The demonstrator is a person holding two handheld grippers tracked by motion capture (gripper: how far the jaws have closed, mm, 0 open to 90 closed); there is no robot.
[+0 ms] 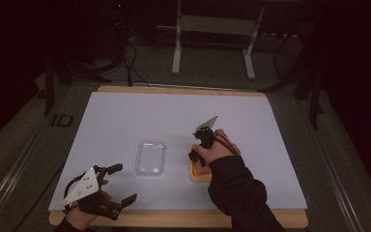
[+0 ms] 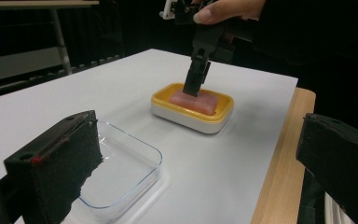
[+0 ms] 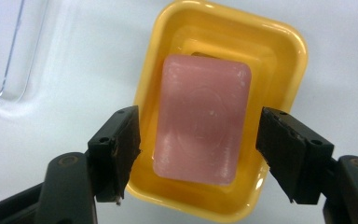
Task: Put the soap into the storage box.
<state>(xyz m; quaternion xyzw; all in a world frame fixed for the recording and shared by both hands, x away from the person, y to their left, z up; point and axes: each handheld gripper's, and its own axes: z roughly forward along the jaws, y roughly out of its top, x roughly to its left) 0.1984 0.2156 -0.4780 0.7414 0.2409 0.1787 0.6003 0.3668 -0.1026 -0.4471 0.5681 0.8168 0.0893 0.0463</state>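
The right gripper [image 3: 198, 154] has its fingers [image 3: 119, 149] parted narrowly, flanking the pink soap [image 3: 200, 126] without pressing it, probably to leave it settled flat in the yellow dish [image 3: 279, 51]. At nine o'clock lies the clear tray [image 1: 150, 157]. The left gripper [image 1: 118, 183] idles wide open at the worktop's [image 1: 125, 111] seven o'clock corner.

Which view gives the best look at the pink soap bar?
The right gripper view: the pink soap bar lies whole in the yellow dish, seen from straight above. The left gripper view shows it side-on, partly behind the right claw. In the high view it is mostly hidden by the hand.
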